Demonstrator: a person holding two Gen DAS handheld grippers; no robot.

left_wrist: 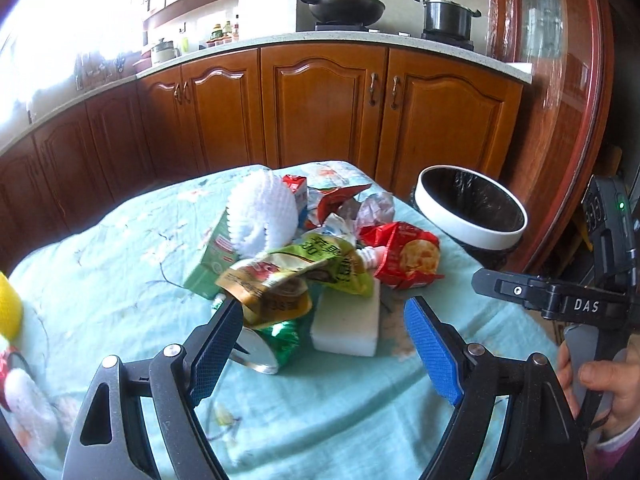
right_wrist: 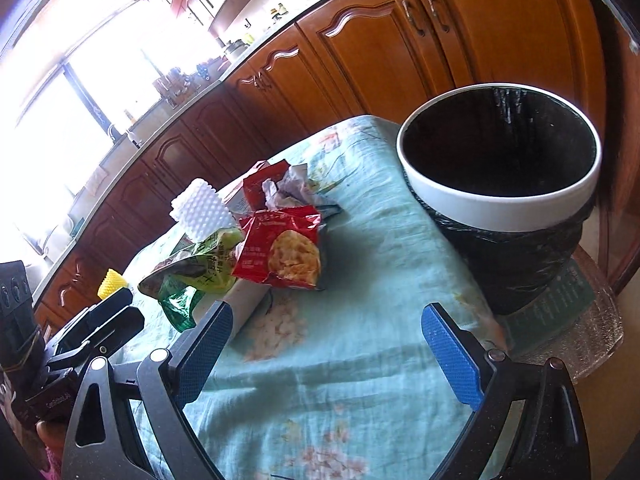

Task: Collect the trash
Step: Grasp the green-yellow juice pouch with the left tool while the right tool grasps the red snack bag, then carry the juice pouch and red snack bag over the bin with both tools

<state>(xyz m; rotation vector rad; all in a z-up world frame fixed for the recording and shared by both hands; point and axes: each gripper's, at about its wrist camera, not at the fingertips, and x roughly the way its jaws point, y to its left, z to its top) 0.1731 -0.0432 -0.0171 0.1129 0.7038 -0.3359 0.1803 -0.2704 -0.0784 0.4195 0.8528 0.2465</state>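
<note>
1. The table (left_wrist: 120,248) carries a light green cloth with flower print, and the trash pile lies on it near the far end.
2. The trash bin (right_wrist: 500,208) has a white rim and a black liner. In the right wrist view it stands at about 1 o'clock from the right gripper (right_wrist: 328,344), beside the table's far corner, apart from the pile. In the left wrist view the bin (left_wrist: 472,236) is at 2 o'clock.
3. The left gripper (left_wrist: 324,332) is wide open and holds nothing. The pile begins directly at 12 o'clock from it. Its left finger touches or nearly touches the yellow-green snack bag (left_wrist: 296,272); I cannot tell which.
4. The right gripper is also wide open and empty, over bare cloth. The pile is at 11 o'clock from it, not touching.
5. The white foam block (left_wrist: 348,328) lies between the left gripper's fingers, a little ahead of the tips.
6. The white foam net (left_wrist: 260,212) sits on top of the pile, at 11 o'clock.
7. The red chip bag (left_wrist: 404,252) is at 1 o'clock, the nearest piece to the bin.
8. The green can (left_wrist: 272,344) lies on its side just beside the left finger.
</note>
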